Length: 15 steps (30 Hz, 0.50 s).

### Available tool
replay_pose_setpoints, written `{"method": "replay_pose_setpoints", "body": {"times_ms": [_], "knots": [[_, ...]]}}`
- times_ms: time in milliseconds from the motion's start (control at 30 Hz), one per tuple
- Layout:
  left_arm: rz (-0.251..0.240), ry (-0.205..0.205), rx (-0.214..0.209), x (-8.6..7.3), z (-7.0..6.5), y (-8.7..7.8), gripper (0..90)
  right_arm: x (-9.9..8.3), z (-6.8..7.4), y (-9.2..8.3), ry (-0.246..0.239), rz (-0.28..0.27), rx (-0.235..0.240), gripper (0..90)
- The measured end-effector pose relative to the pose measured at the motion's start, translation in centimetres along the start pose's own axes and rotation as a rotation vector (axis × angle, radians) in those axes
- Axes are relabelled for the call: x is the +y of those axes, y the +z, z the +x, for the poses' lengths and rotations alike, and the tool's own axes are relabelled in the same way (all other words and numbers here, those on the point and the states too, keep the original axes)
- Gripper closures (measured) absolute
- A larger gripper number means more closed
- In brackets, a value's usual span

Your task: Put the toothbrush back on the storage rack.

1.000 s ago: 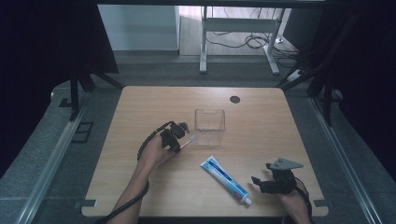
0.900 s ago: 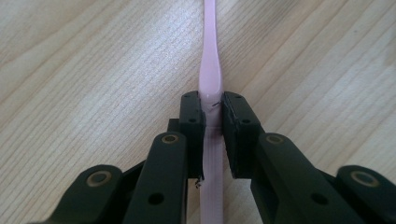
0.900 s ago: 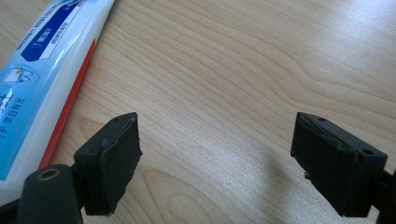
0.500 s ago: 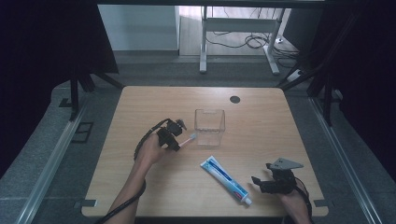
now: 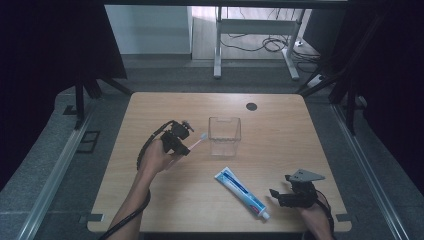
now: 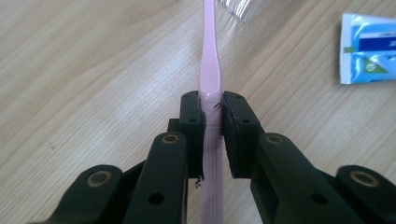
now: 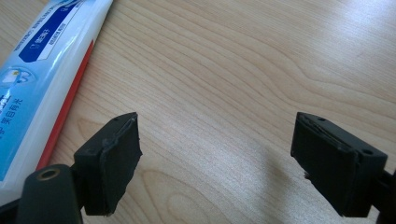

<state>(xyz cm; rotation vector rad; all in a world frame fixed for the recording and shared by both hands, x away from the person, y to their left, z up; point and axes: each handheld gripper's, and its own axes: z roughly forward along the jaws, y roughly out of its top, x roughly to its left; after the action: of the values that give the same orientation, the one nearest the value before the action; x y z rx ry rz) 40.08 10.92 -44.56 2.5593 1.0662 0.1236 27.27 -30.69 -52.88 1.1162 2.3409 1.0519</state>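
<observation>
My left gripper (image 5: 186,143) (image 6: 213,112) is shut on a pink toothbrush (image 5: 196,142) (image 6: 208,60), whose handle runs between the two pads and whose bristle head points toward a clear plastic cup (image 5: 224,135). The brush is lifted off the table, just left of the cup. A blue and white toothpaste tube (image 5: 242,192) (image 7: 32,79) lies flat on the wood near the front. Beside the tube's cap end, at the front right, my right gripper (image 5: 276,196) (image 7: 217,154) rests low over the table, open, with bare wood between its pads.
The wooden table (image 5: 280,140) has a round black cable hole (image 5: 251,106) at its back right. Dark frames and a grey floor surround the table. The toothpaste tube (image 6: 369,49) also lies right of the brush in the left gripper view.
My left gripper has lifted the toothbrush and carried it a little toward the cup. The right gripper has stayed where it was.
</observation>
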Motion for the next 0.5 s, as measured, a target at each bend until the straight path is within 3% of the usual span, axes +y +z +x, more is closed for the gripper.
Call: {"method": "replay_pose_setpoints", "body": {"times_ms": [500], "knots": [[-0.109, 0.000, -0.005, -0.5, 0.6, -3.5, 79.0, 0.0, 0.0, 0.0, 0.003, -0.004, 0.000, 16.0]]}}
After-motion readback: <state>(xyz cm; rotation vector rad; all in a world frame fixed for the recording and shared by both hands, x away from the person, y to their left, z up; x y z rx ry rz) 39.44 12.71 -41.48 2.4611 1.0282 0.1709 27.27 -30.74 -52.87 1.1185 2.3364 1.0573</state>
